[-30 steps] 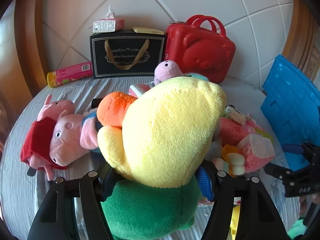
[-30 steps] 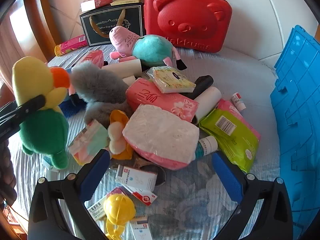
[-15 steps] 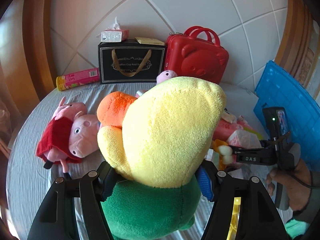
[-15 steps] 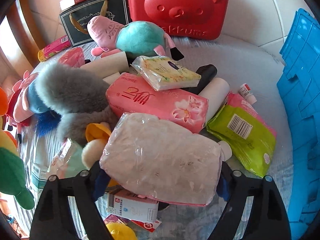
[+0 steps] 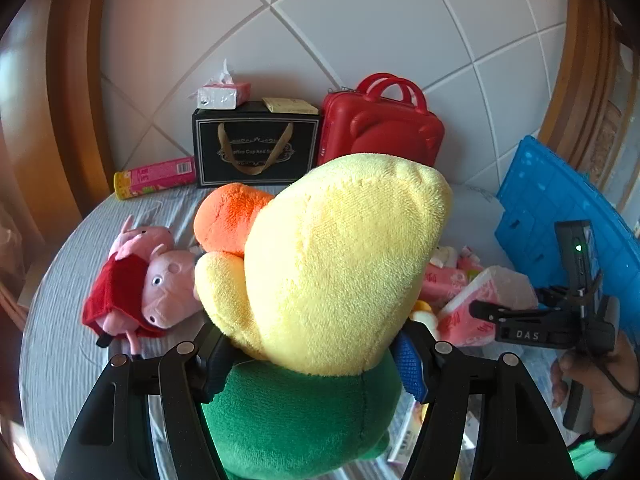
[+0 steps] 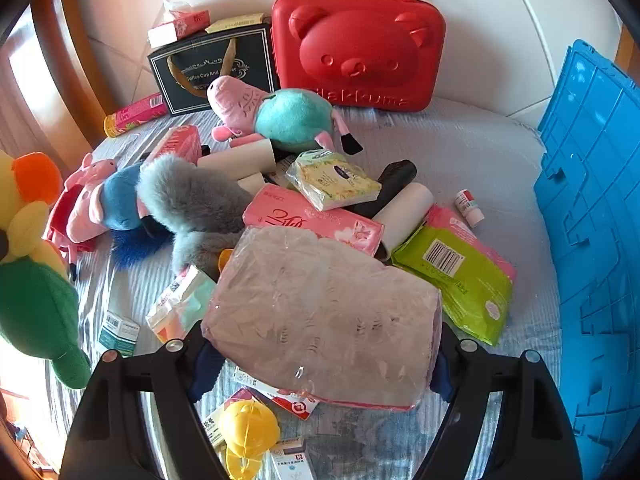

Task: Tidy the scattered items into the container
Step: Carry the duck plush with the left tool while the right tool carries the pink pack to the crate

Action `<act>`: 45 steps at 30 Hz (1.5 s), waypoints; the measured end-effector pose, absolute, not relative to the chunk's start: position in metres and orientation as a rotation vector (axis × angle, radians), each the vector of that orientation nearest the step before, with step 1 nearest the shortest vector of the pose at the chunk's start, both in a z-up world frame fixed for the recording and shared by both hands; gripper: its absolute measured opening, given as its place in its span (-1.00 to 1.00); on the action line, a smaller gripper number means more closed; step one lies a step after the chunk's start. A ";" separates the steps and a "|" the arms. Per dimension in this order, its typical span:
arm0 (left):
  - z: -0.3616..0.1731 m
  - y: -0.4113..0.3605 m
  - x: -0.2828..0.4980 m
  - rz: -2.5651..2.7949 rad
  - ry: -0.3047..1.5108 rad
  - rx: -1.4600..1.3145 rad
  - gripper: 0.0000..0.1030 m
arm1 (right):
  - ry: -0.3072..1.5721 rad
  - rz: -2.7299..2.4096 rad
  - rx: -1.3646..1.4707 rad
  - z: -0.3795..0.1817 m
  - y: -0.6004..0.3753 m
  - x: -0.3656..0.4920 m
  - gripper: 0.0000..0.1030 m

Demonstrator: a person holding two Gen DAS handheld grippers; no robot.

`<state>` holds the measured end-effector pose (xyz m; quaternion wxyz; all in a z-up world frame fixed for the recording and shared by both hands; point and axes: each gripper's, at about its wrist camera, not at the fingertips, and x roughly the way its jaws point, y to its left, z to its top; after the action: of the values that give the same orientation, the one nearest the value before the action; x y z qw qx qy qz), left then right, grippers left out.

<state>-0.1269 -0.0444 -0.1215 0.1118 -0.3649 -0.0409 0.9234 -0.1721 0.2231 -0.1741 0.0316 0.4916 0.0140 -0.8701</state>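
Note:
My left gripper [image 5: 308, 364] is shut on a yellow and green duck plush [image 5: 328, 272] and holds it up above the bed; the plush also shows at the left of the right wrist view [image 6: 32, 264]. My right gripper [image 6: 320, 356] is shut on a clear-wrapped pink tissue pack [image 6: 324, 316], lifted a little over the pile; the pack also shows in the left wrist view [image 5: 484, 300]. The blue crate [image 6: 592, 240] stands at the right, also in the left wrist view [image 5: 560, 208]. Scattered items lie between.
On the bed: a Peppa plush [image 5: 136, 280], grey plush [image 6: 188, 200], teal plush [image 6: 288, 116], pink tissue pack [image 6: 312, 220], green wipes pack [image 6: 460, 276], small boxes [image 6: 118, 330], yellow toy [image 6: 248, 430]. A red bear case [image 6: 356, 40] and black box [image 6: 212, 68] stand at the back.
My right gripper has closed on the clear-wrapped tissue pack and lifted it. My left gripper has risen and pulled back with the duck plush.

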 end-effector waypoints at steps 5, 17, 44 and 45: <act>-0.097 -0.039 -0.115 2.727 -0.126 -1.016 0.30 | 0.048 -2.693 1.451 -0.141 0.231 -0.152 0.56; -0.043 -0.019 -0.083 2.748 -0.084 -0.899 0.30 | 0.016 -2.714 1.281 -0.060 0.250 -0.098 0.56; 0.056 0.123 -0.061 2.765 -0.003 -0.674 0.30 | -0.132 -2.835 0.872 0.067 0.391 -0.024 0.56; 0.060 0.133 -0.060 2.757 0.001 -0.664 0.30 | -0.135 -2.844 0.856 0.071 0.398 -0.022 0.56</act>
<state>-0.0603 0.1327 0.0600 0.1521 -0.2315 0.0004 0.9609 -0.0216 0.3981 0.0714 0.0840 0.2868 -0.0451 -0.9532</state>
